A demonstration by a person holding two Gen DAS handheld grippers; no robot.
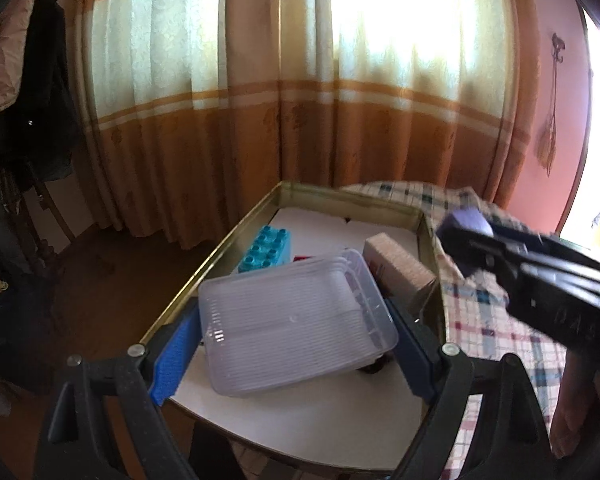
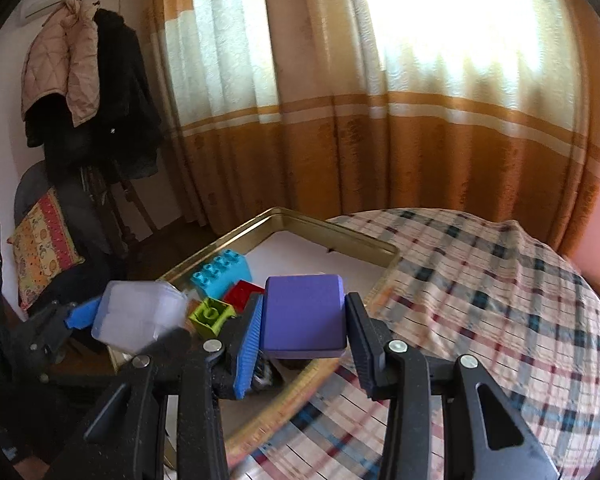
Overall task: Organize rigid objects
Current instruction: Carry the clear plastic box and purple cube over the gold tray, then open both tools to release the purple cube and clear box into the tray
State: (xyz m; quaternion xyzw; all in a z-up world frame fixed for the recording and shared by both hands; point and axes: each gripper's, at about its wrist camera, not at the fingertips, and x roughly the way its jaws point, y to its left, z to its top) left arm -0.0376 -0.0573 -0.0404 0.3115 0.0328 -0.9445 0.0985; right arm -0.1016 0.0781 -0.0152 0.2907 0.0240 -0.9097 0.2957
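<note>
- Purple block [image 2: 303,314], smooth with rounded corners, sits clamped in my right gripper [image 2: 303,344] above the plaid tablecloth [image 2: 480,288].
- My left gripper [image 1: 296,336], spread wide, pinches a ribbed clear plastic container [image 1: 292,320] over the gold-rimmed tray [image 1: 228,236].
- Orange curtains [image 1: 260,120] hang behind.

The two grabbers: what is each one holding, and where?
The left gripper holds the clear plastic box by its two short ends. The right gripper holds the purple block by its sides.

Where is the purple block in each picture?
Left wrist view: the purple block is far right, at the tip of the right gripper, blurred.
Right wrist view: bottom centre, squeezed in the right gripper.
Shared landmark: the blue brick inside the gold-rimmed tray.
</note>
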